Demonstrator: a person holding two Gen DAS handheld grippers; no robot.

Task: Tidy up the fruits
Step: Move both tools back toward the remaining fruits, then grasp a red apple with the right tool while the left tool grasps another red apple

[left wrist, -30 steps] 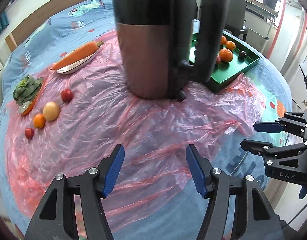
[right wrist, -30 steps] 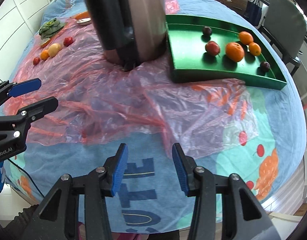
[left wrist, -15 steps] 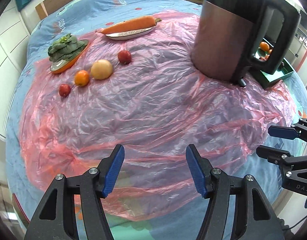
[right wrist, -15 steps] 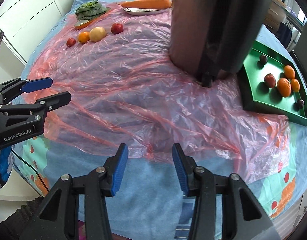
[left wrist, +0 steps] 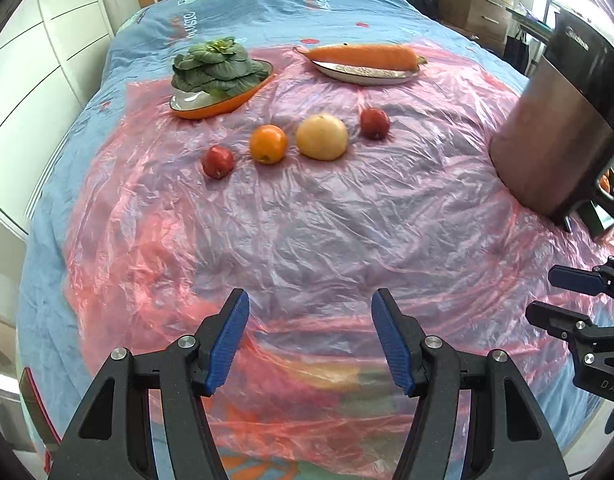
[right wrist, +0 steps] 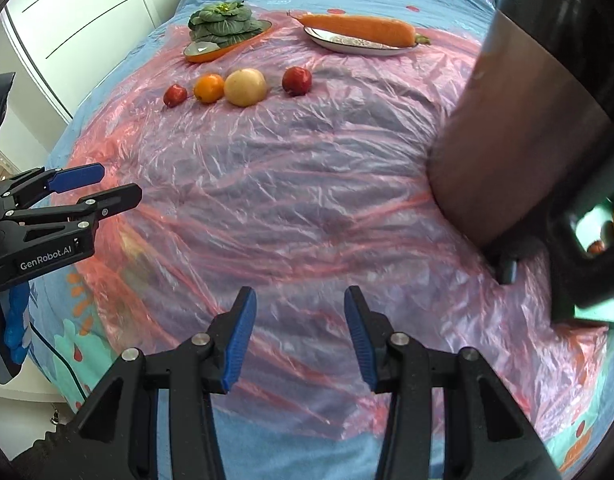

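Four loose fruits lie in a short row on the crinkled pink plastic sheet [left wrist: 307, 232] spread over the blue patterned bed cover [left wrist: 267, 4]: a small red fruit [left wrist: 217, 161], a round orange [left wrist: 268, 144], a larger pale yellow round fruit [left wrist: 322, 136] and a second red fruit [left wrist: 374, 123]. Just behind them sit a leafy green vegetable on an orange dish [left wrist: 215, 66] and a long carrot on a silver plate [left wrist: 361, 56]. The slippery, wrinkled film is the likely trouble: a round fruit nudged off-centre could roll away, or a gripper could pinch plastic along with the fruit. The tall steel and black jug [left wrist: 563, 132] also stands in front of the green tray [right wrist: 599, 312], inviting a bump in transit. The left gripper [left wrist: 310, 344] and right gripper [right wrist: 294, 338] both hover with jaws apart and empty, well short of the row, which lies ahead of them.
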